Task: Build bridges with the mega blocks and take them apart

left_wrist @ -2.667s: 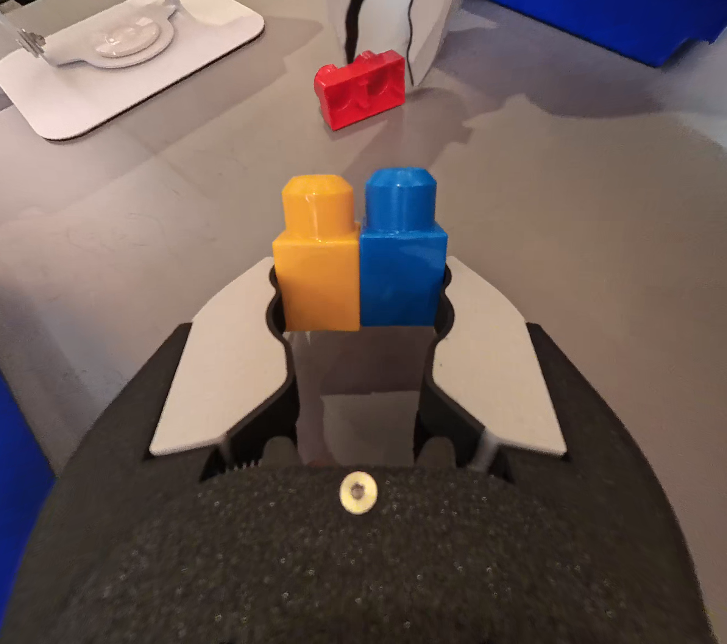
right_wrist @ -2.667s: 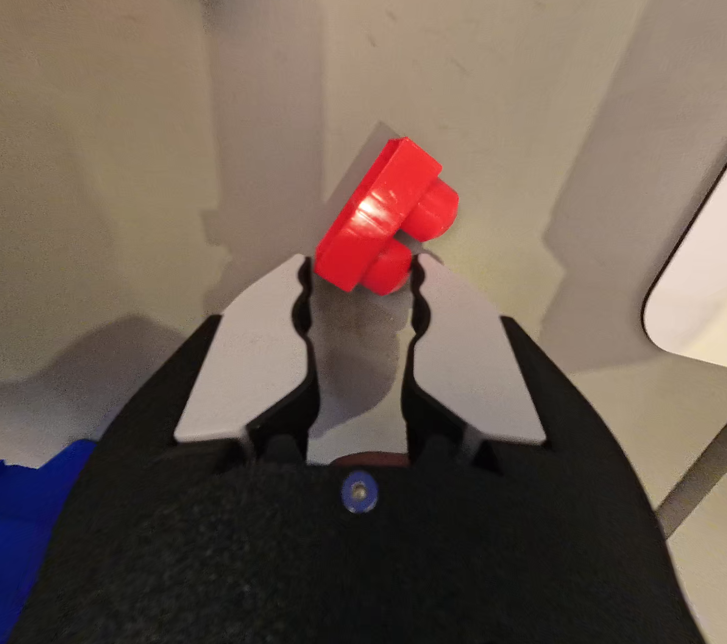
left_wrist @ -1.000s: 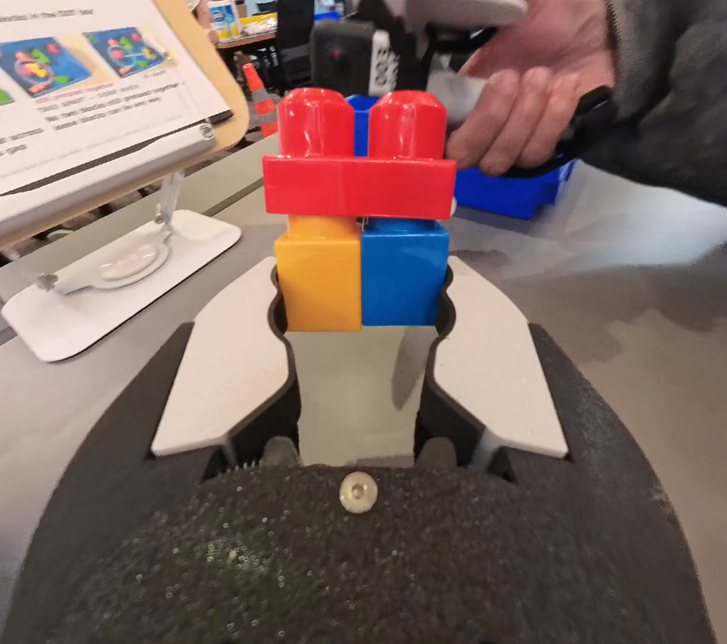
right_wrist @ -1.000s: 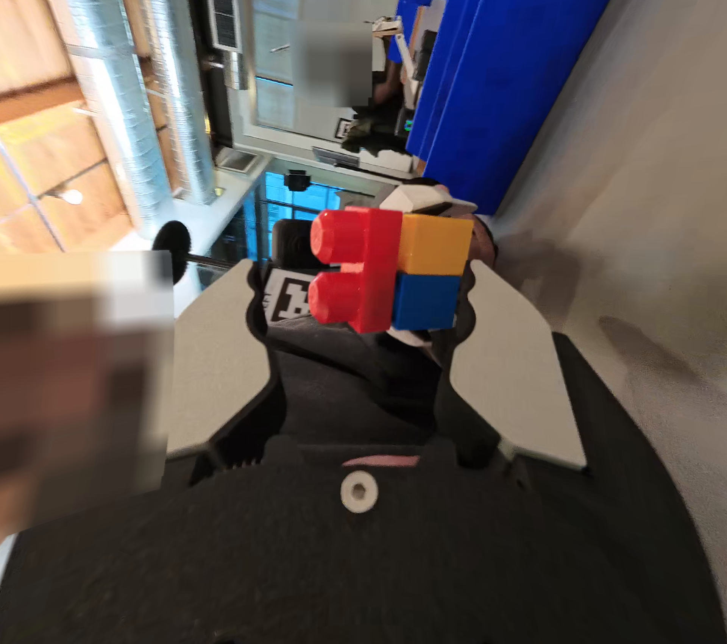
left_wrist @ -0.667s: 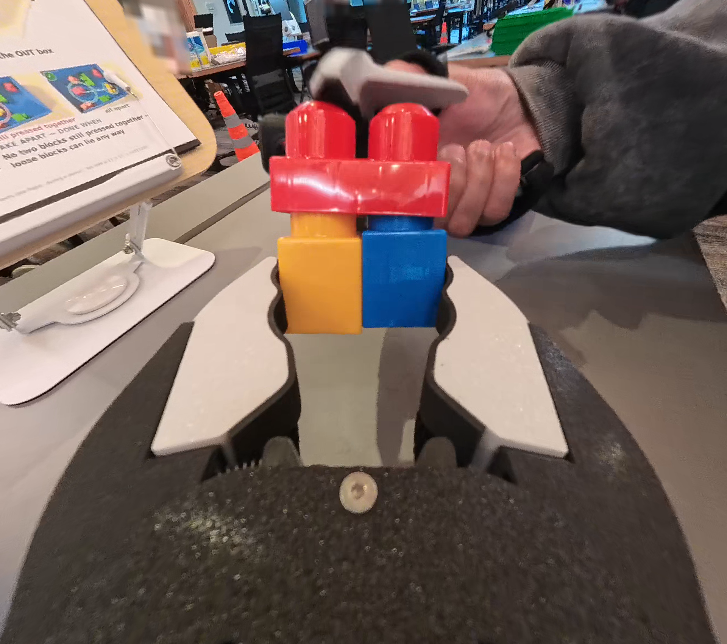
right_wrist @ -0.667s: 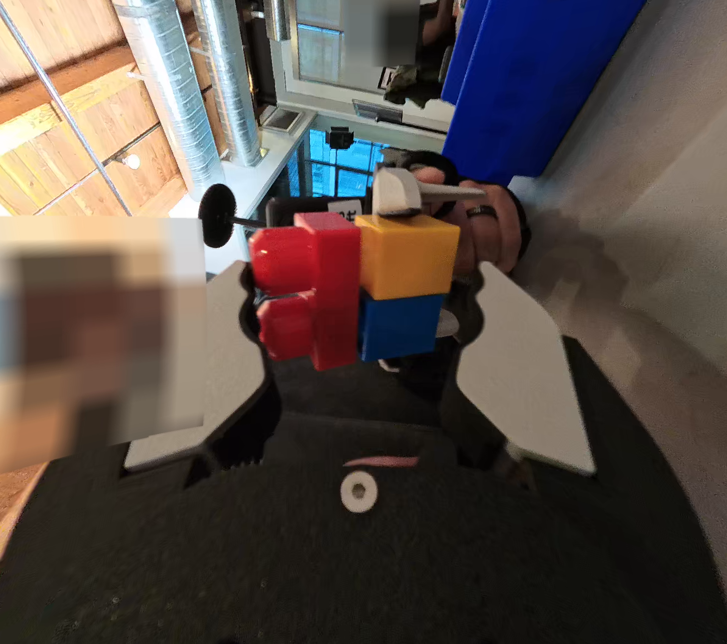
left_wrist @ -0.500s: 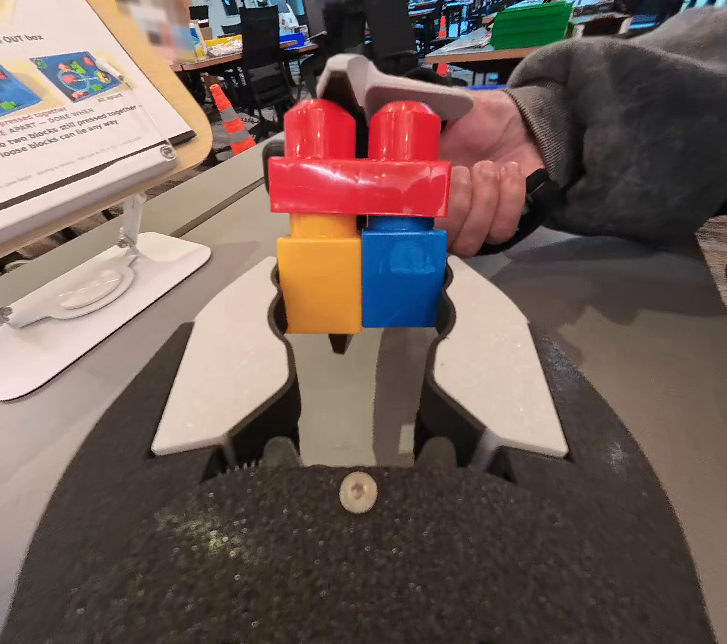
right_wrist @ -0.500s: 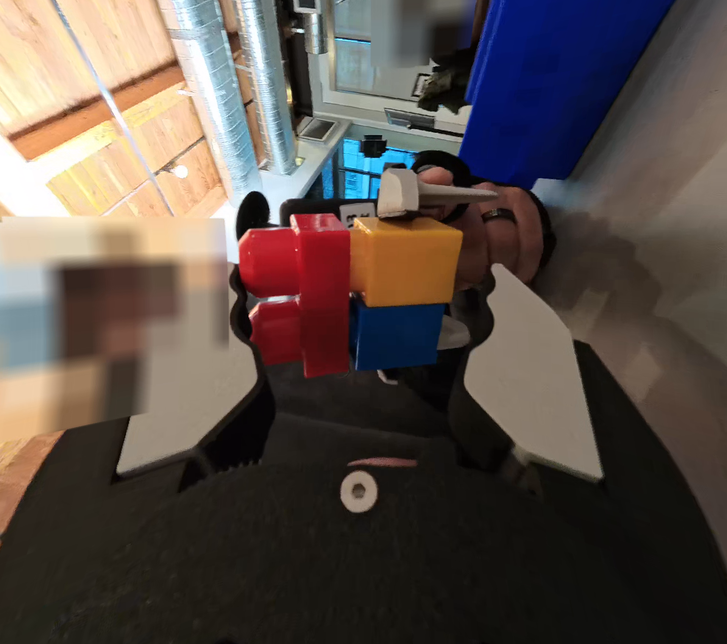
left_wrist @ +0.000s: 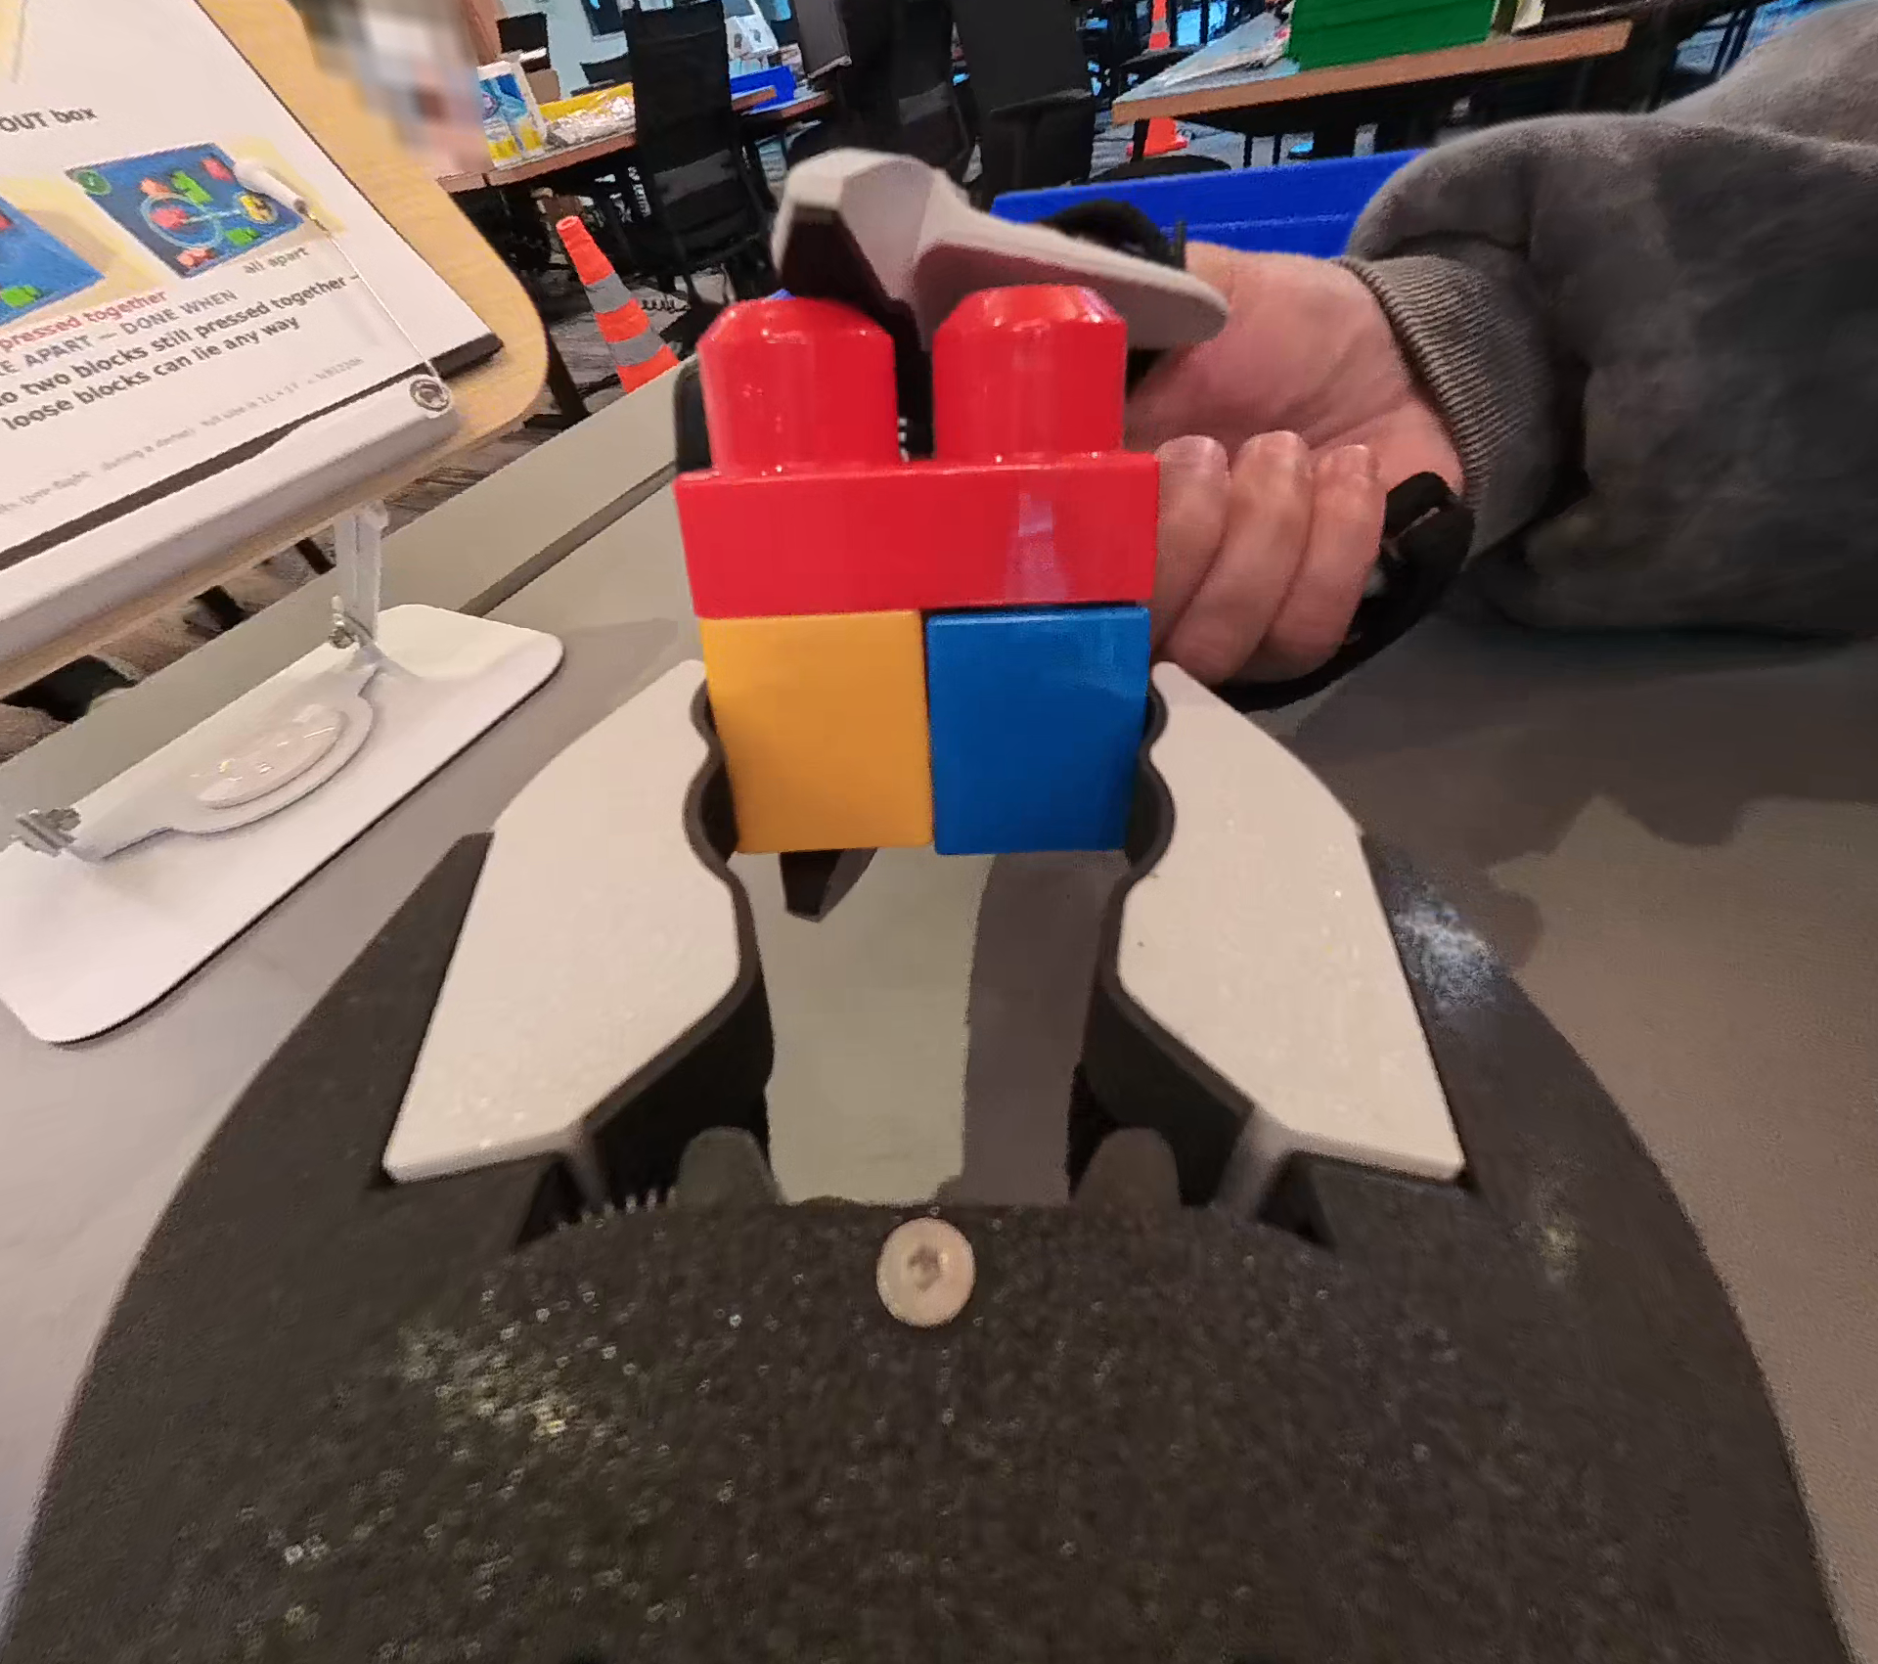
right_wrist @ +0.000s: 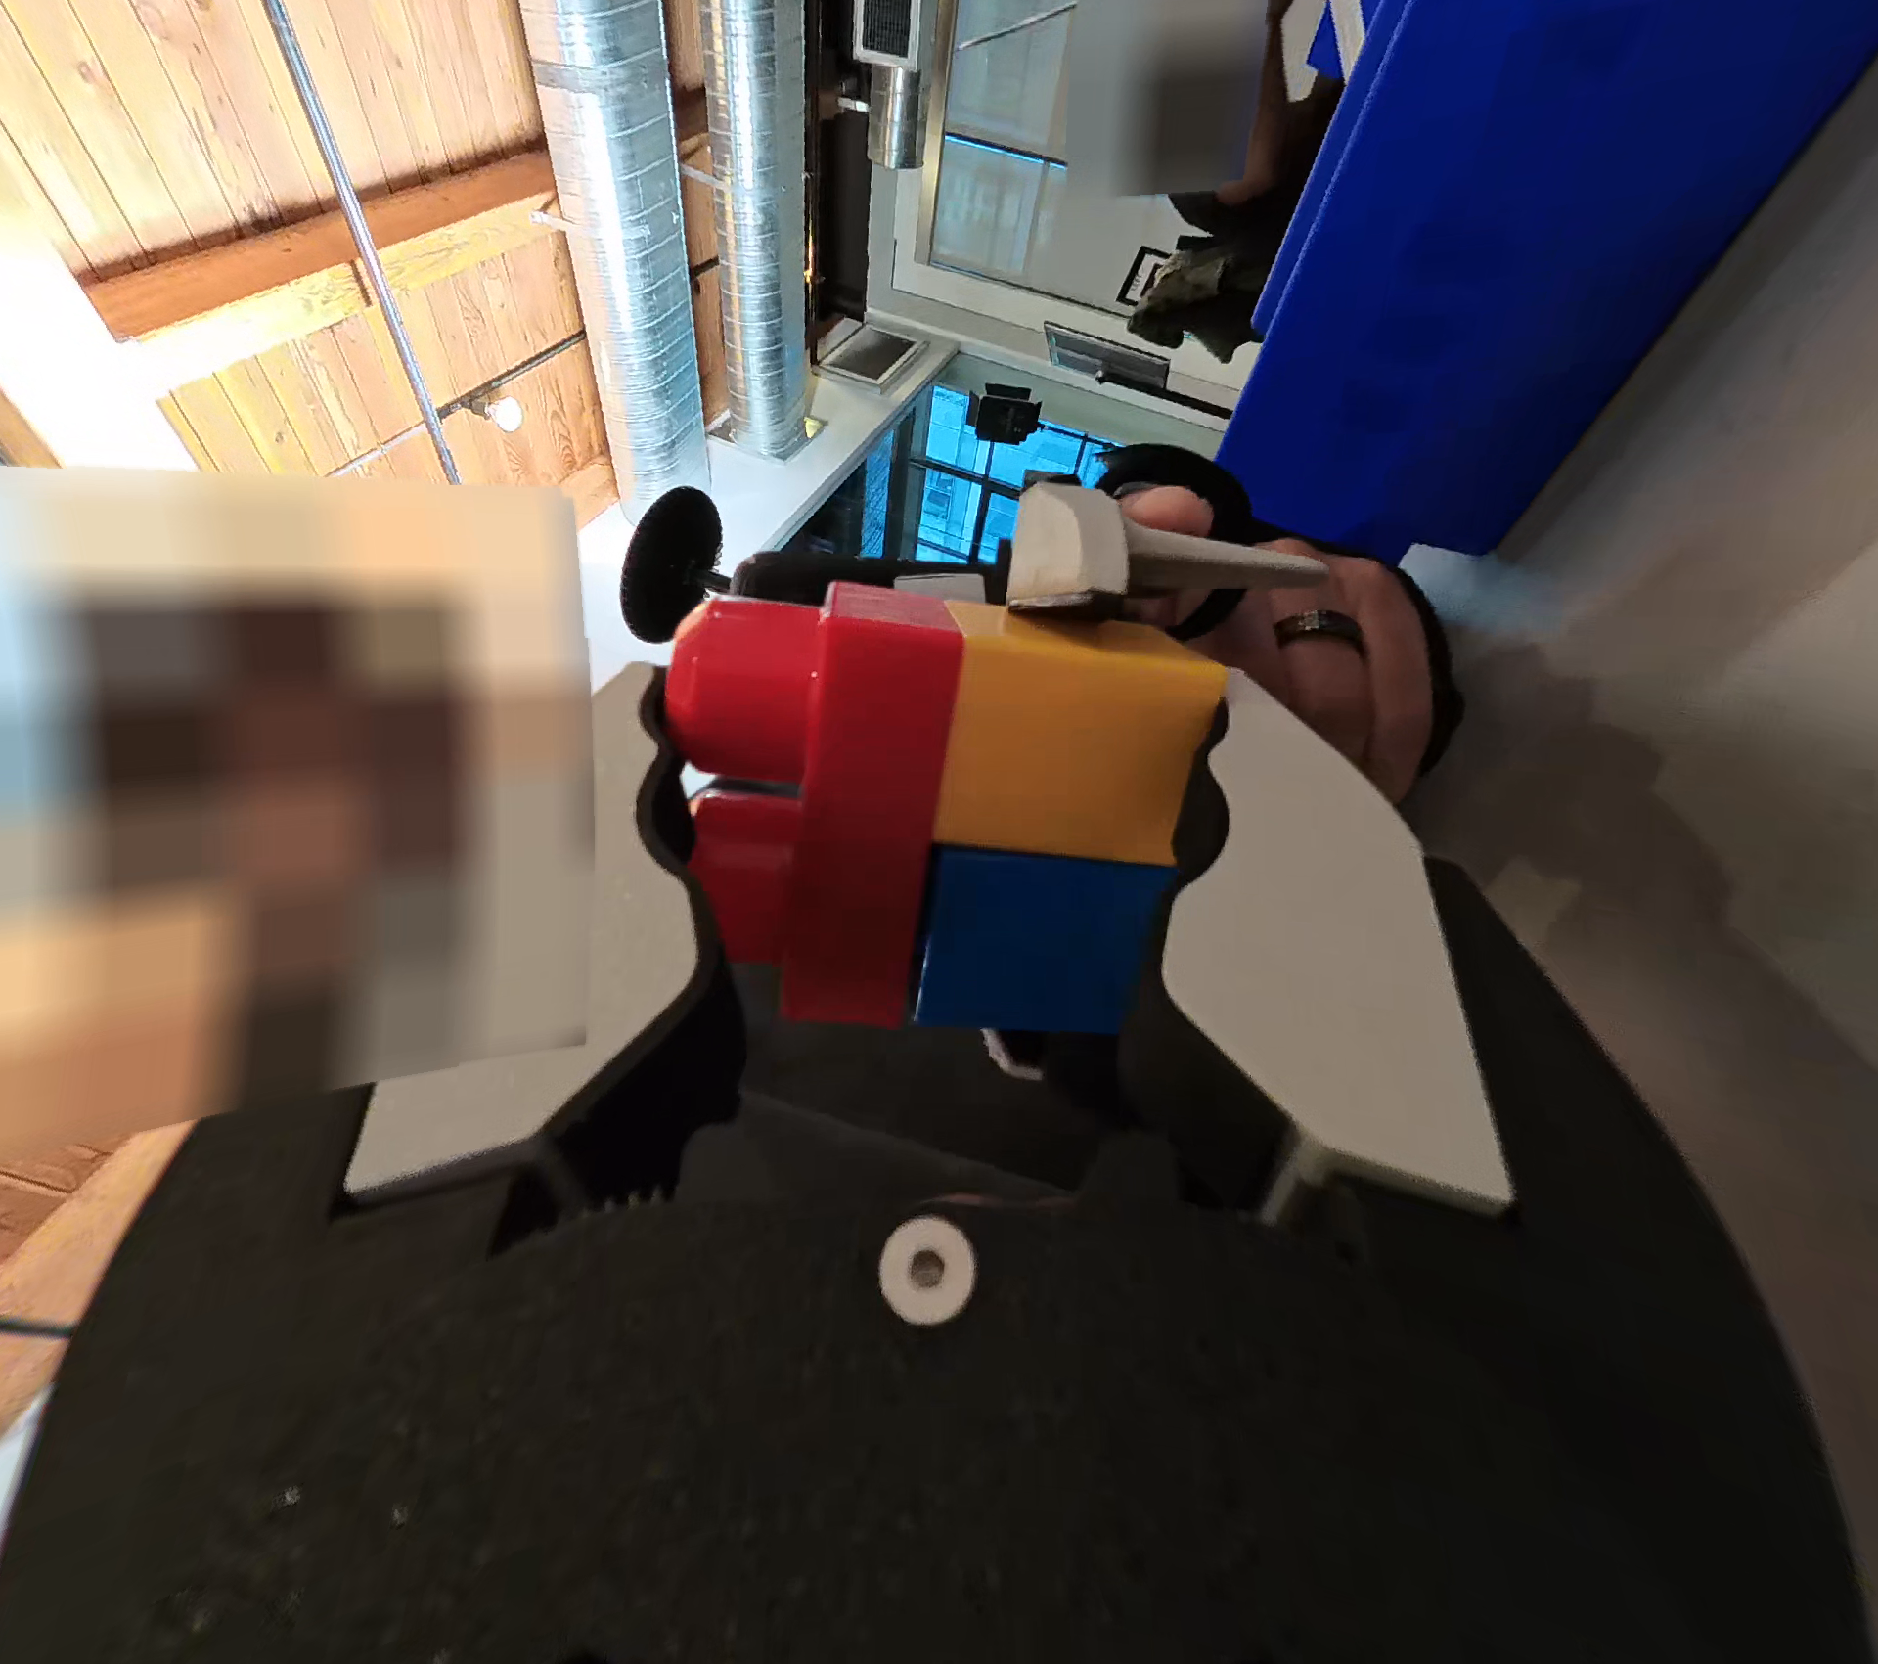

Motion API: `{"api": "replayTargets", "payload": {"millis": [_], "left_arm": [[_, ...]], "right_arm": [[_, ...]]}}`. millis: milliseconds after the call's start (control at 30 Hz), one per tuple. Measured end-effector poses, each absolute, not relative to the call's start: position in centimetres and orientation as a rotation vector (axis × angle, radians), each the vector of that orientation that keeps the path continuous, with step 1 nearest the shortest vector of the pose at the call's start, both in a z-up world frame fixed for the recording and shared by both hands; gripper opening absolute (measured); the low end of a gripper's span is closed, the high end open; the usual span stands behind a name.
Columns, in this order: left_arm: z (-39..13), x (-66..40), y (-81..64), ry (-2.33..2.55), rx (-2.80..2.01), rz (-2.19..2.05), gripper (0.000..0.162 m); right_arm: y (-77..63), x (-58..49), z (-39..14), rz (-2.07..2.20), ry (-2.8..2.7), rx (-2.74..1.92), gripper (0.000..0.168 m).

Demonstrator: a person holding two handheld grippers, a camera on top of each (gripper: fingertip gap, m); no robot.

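My left gripper is shut on a yellow block and a blue block held side by side. A red two-stud block sits flush across their tops. My right gripper is shut on this stack from top to bottom: one finger touches the red block's studs, the other the base of the yellow block and blue block. In the left wrist view its upper finger shows above the studs. The stack is held above the grey table.
An instruction board on a white stand base stands at the left. A blue bin is behind the hand that holds the right gripper. It also shows in the right wrist view. Only a small space, under 4 cm, lies between the two pairs of fingers.
The red block was picked off the table and set on the yellow and blue blocks. The right gripper has closed over the stack, and the red block now sits flush with no studs showing beneath.
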State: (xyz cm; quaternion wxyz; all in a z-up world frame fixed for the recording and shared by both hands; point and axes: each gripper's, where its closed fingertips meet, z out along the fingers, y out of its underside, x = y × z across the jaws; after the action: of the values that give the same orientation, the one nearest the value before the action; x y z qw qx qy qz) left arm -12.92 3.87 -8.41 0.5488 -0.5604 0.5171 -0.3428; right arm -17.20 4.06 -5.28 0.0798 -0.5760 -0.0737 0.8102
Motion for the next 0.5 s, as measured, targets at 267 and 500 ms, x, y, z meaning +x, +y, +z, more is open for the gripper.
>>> {"api": "replayTargets", "payload": {"millis": [267,500], "left_arm": [[-8.6,-12.8,3.8,1.230,-1.337,-0.806,0.075],[-8.2,-13.2,4.2,1.215,-1.328,-0.771,0.075]], "right_arm": [[3.8,-17.1,-5.5,2.415,-0.243,-1.786,0.097],[3.6,-16.3,-6.3,2.402,-0.201,-1.821,0.110]]}}
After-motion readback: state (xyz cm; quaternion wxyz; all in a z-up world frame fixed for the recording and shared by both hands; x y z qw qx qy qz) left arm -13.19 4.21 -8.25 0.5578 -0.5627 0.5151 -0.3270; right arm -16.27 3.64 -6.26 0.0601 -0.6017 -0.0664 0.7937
